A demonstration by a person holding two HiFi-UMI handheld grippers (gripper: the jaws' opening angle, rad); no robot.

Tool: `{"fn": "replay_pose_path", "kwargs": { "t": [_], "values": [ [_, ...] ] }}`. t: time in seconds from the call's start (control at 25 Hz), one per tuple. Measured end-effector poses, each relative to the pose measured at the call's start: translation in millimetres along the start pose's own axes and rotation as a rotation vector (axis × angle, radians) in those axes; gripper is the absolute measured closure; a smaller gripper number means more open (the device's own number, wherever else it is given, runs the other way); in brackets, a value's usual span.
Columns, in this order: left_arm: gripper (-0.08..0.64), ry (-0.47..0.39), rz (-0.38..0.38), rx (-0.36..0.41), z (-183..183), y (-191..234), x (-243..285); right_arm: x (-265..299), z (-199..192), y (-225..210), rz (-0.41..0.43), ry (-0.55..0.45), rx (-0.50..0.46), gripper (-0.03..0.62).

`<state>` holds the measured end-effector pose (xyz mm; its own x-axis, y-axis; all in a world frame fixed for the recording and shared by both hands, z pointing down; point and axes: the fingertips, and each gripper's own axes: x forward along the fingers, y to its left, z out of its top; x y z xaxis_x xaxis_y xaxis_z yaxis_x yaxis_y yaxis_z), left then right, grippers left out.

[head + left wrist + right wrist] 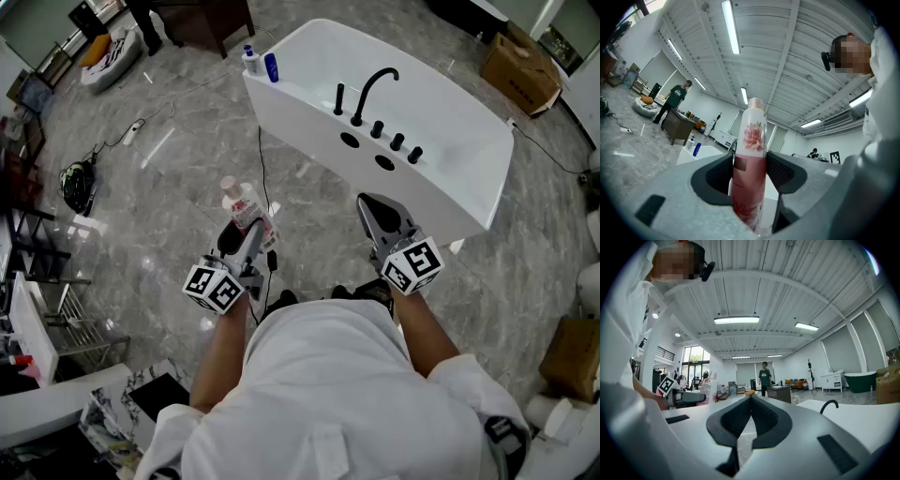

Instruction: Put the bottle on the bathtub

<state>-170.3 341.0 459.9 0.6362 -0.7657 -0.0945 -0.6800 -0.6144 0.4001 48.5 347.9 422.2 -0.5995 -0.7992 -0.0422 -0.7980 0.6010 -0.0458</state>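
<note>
The bottle (241, 201) is not on the bathtub (298, 112). We hold it upright in the left gripper (251, 228), over the grey marbled floor (169, 187) and a little way short of the bathtub's long near wall. Its lower body is pink, its upper part is white with a pink flower printed on it, and it has a pale cap. The left gripper's jaws are clamped on the lower body, one dark pad on each side, and the flowered part and cap stand clear above them.

We keep the right gripper (751, 398) clenched on nothing, with its pads meeting at the tips. It hangs close before the bathtub's near wall, nearer to it than the bottle is. It is roughly in line with the black faucet (373, 86) and the row of black knobs (396, 141) on the near rim.

On the bathtub's corner nearest the bottle's side, a white pump bottle (249, 58) and a blue bottle (271, 67) stand side by side. A cardboard box (518, 58) sits on the floor beyond the bathtub's opposite end. Well beyond the corner with the two bottles, a person (675, 96) in a green shirt stands at a dark desk (677, 127).
</note>
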Motion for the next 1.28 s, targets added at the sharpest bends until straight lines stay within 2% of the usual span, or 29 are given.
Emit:
{"fn": "replay_pose_path", "kwargs": {
  "t": [0.24, 0.6, 0.96, 1.16, 1.28],
  "values": [
    [0.334, 0.046, -0.019, -0.053, -15.4, -22.7, -10.2, -27.8, -9.4, 12.7, -0.004, 0.032, 0.031, 0.578],
    [0.334, 0.006, -0.032, -0.069, -8.7, -37.7, -2.2, -40.4, 0.1, 6.7, 0.028, 0.002, 0.029, 0.578],
    [0.334, -0.011, -0.027, -0.058, -11.3, -57.0, 12.9, -53.5, 4.9, -16.1, 0.033, -0.010, 0.050, 0.578],
    [0.334, -0.024, -0.002, -0.114, -17.9, -64.6, 24.0, -69.1, 10.1, -38.0, 0.037, -0.010, 0.046, 0.578],
    [0.334, 0.000, 0.010, -0.129, -30.1, -69.2, 25.3, -79.3, 2.8, -51.2, 0.014, 0.002, 0.067, 0.577]
  ]
}}
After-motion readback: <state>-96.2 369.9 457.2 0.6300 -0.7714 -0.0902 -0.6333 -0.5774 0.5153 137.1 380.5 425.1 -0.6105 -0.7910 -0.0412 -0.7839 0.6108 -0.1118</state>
